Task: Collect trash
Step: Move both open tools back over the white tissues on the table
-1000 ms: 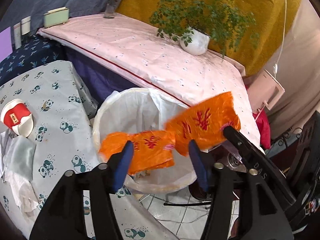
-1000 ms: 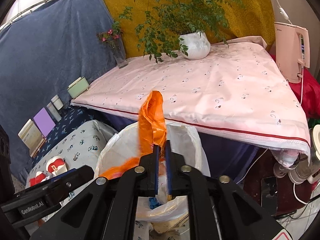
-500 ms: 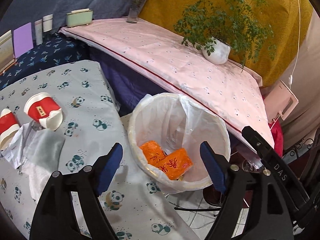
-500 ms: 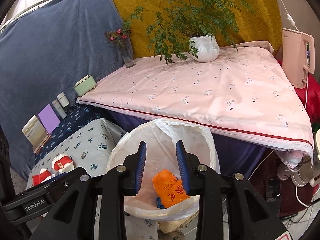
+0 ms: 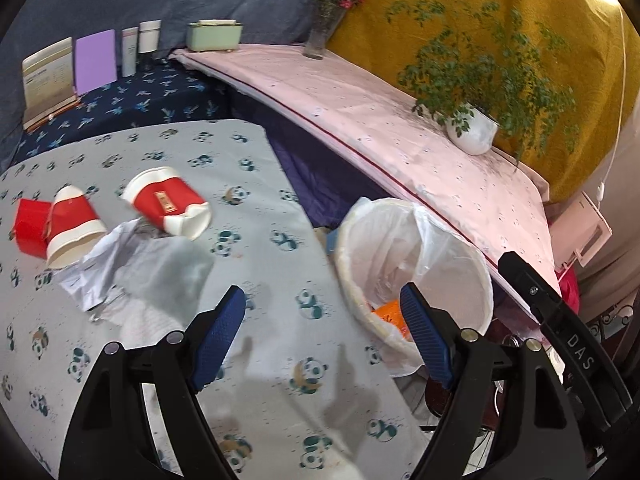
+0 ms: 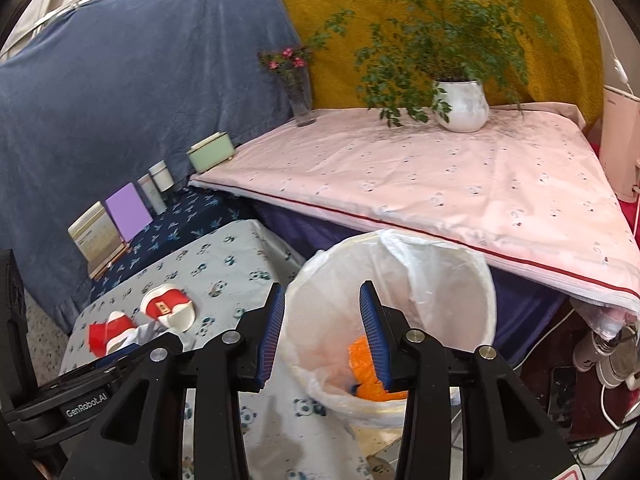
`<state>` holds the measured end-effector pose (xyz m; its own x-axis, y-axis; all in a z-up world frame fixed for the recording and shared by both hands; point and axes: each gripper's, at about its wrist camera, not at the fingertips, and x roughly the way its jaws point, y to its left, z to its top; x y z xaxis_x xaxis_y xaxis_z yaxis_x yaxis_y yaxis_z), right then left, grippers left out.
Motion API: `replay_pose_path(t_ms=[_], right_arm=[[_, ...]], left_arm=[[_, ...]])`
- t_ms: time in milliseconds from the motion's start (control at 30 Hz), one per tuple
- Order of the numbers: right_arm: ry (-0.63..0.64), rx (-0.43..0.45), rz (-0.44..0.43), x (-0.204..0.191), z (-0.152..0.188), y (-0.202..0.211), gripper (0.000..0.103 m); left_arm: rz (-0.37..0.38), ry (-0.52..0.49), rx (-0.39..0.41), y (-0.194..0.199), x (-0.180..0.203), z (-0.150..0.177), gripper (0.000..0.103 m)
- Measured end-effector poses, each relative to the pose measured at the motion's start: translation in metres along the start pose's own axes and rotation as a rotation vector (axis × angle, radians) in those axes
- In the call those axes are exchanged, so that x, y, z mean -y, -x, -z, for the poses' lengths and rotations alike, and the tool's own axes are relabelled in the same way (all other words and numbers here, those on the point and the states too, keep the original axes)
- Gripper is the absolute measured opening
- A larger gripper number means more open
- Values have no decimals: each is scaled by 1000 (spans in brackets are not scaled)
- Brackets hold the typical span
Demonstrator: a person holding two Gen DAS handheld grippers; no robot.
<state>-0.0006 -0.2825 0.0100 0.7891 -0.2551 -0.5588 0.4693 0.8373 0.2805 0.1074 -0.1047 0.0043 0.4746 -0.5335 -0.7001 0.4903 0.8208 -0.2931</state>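
A white bin (image 5: 460,268) (image 6: 486,280) lined with a clear bag stands beside the panda-print table (image 5: 260,184). Orange wrappers (image 5: 386,312) (image 6: 360,360) lie at its bottom. On the table lie two crushed red-and-white paper cups (image 5: 168,200) (image 5: 68,220) (image 6: 170,308), a red scrap (image 5: 28,224) and crumpled white paper (image 5: 132,264). My left gripper (image 5: 324,336) is open and empty over the table's edge, right of the paper. My right gripper (image 6: 322,334) hangs over the bin's near rim, its jaws opening, with nothing between them.
A pink-covered table (image 6: 440,184) behind the bin carries a potted plant (image 6: 462,108), a flower vase (image 6: 300,100) and a green box (image 6: 210,156). Books and tubes (image 5: 96,60) lean on the blue backdrop. A pale appliance (image 6: 620,144) stands far right.
Both orange wrappers left the grippers and dropped into the bin. Both grippers opened. The left view swung over to the table, bringing the cups and paper closer.
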Motion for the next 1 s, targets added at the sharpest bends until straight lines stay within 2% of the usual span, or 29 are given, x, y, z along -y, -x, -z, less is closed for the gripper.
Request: replay_pose_path(t_ms=[367,733,833,1000], right_arm=[[97,-72,-105,-74,26,-9,45],[180,-185,-196,-141,73,-31,51],[204,-213,-212,-157,85,-39,52],[235,-253,-234,-180,102,-53,60]], left_arm=[[-105,90,26,29,-74,13,78],[-225,176,38,53,-147,30,79],[-253,200,41,57,-162,34,84],[-287,245,39,56,-184,37,88]])
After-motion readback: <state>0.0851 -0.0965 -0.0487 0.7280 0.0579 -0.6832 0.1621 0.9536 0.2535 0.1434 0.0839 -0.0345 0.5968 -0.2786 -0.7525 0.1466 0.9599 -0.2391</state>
